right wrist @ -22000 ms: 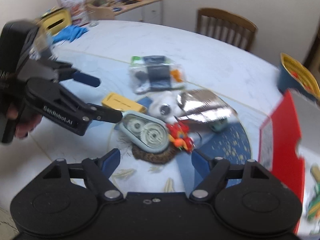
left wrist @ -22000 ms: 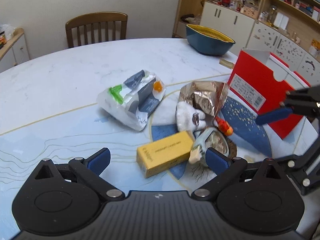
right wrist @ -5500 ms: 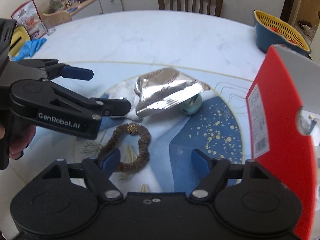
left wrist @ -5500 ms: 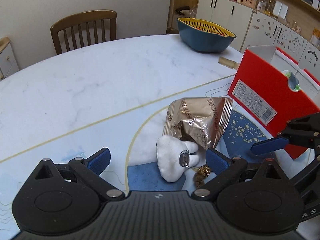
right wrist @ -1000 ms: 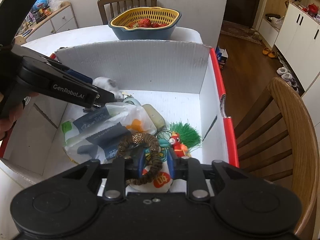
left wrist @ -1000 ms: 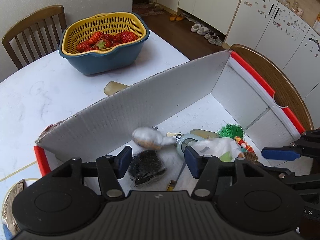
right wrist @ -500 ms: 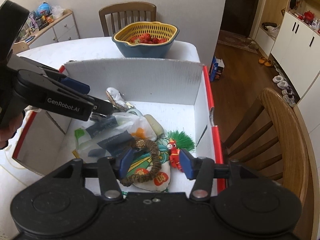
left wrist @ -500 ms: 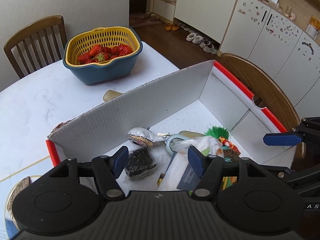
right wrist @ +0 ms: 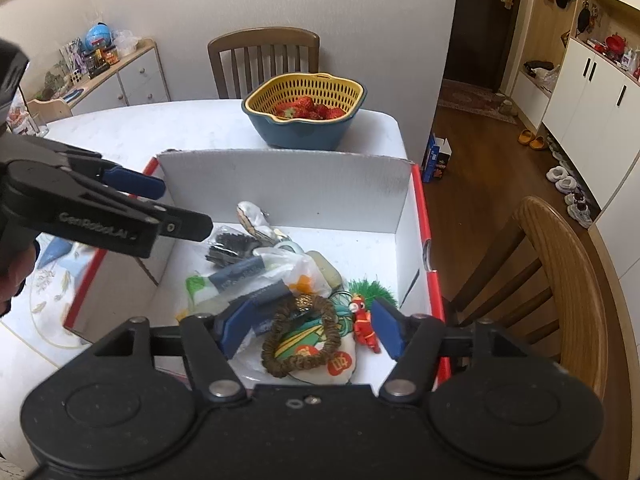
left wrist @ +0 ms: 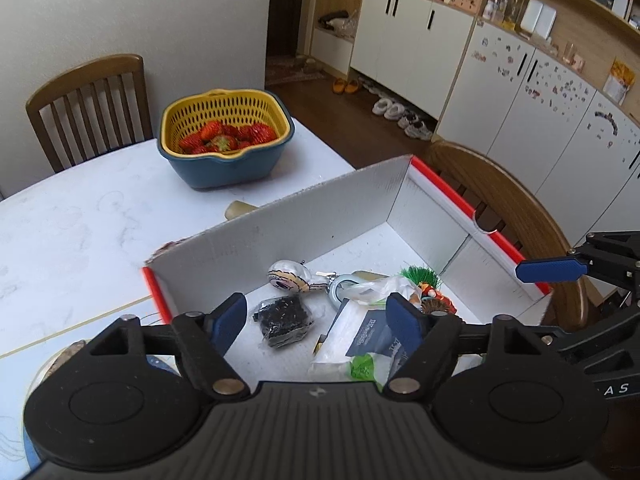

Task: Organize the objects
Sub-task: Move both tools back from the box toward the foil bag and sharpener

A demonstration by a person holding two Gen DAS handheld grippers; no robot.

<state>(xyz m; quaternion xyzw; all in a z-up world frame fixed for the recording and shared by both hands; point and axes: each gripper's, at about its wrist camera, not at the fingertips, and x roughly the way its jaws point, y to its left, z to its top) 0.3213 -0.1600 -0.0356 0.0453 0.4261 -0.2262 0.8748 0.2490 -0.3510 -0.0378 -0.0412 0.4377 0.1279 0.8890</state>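
Opening over the box (right wrist: 416,216), both grippers are empty; the soft, light wreath (right wrist: 300,334) suits a rim pinch.

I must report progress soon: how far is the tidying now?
Mostly done: the brown ring, plastic bag and black packet lie in the red box. Both grippers' jaws are opening, empty. Left: a foil bag on the table.

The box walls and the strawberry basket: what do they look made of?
Box: corrugated cardboard by the look, matte white inside with fine ribbing and raw edges, red outside. Basket: likely moulded plastic, a yellow slotted strainer sitting in a smooth blue bowl with a slight sheen.
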